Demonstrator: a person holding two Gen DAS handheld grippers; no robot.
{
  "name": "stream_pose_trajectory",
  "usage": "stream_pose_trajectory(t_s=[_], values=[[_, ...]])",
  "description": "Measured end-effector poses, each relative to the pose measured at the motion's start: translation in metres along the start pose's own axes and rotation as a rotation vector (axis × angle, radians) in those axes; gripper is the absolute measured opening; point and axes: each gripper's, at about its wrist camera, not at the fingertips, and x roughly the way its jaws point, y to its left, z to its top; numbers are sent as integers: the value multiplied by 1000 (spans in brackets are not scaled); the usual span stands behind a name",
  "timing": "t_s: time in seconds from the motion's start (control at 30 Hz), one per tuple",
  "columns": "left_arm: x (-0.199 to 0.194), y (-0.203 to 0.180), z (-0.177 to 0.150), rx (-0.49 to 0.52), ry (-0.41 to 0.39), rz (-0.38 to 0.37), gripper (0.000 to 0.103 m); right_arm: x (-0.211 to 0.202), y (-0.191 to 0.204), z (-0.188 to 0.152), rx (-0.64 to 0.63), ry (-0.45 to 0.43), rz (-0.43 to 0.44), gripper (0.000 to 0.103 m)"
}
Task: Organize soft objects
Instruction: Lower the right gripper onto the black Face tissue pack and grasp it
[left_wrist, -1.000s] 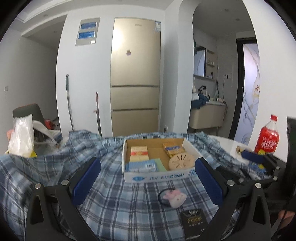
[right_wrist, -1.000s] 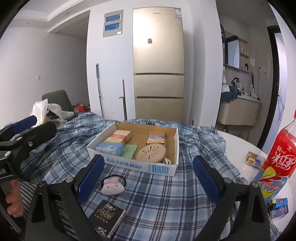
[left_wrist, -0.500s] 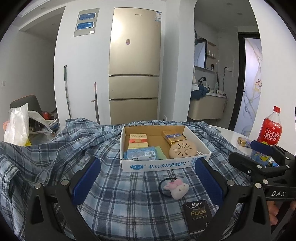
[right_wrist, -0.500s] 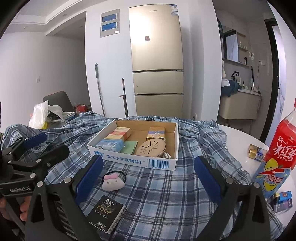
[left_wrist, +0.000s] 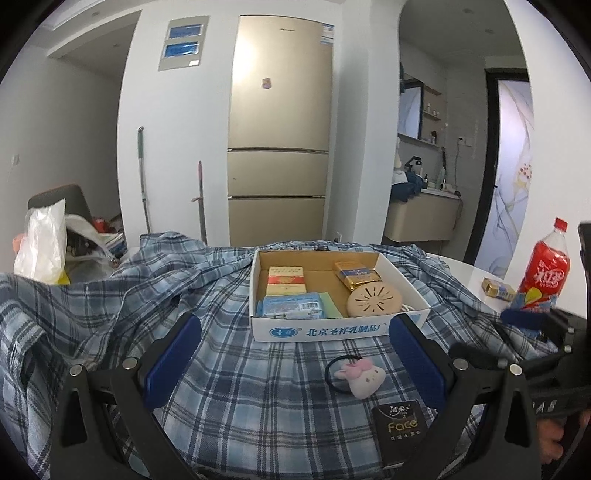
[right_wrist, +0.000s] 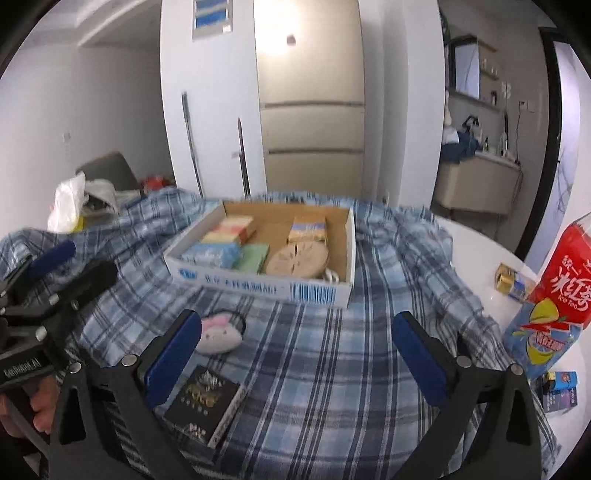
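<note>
Nearest lies a black tissue pack (right_wrist: 205, 400), below the right gripper (right_wrist: 295, 354), whose jaws are opening with nothing between them. Just beyond, a pink plush hair tie (right_wrist: 219, 332) rests on the plaid cloth (right_wrist: 332, 369), touching that gripper's left finger (right_wrist: 173, 356). The left gripper (left_wrist: 293, 356) stands wide apart and empty, the hair tie toward its right finger. Farther back sits the cardboard box (left_wrist: 325, 330).

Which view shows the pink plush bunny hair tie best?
The left wrist view: the pink plush bunny hair tie is sharp and unobstructed on the plaid cloth, black loop visible. In the right wrist view it is blurred and partly behind a blue claw finger.
</note>
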Motion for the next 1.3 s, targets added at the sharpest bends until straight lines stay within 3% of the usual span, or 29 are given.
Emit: stream_pose_trajectory(t_s=[0.2, 0.3, 0.43, 0.77, 1.1, 1.3], values=[[-1, 3, 1, -2, 5, 29, 103, 19, 20, -8, -19, 186, 42, 102], [-2, 5, 2, -10, -1, 30, 103, 34, 28, -16, 6, 306, 95, 89], [-3, 6, 3, -15, -6, 27, 103, 50, 37, -25, 76, 402, 159, 85], [-6, 4, 2, -8, -10, 26, 103, 54, 61, -33, -22, 420, 93, 85], [-5, 7, 3, -18, -8, 30, 103, 52, 26, -35, 15, 432, 36, 85], [-5, 7, 3, -18, -7, 30, 103, 48, 10, -30, 58, 429, 62, 76]])
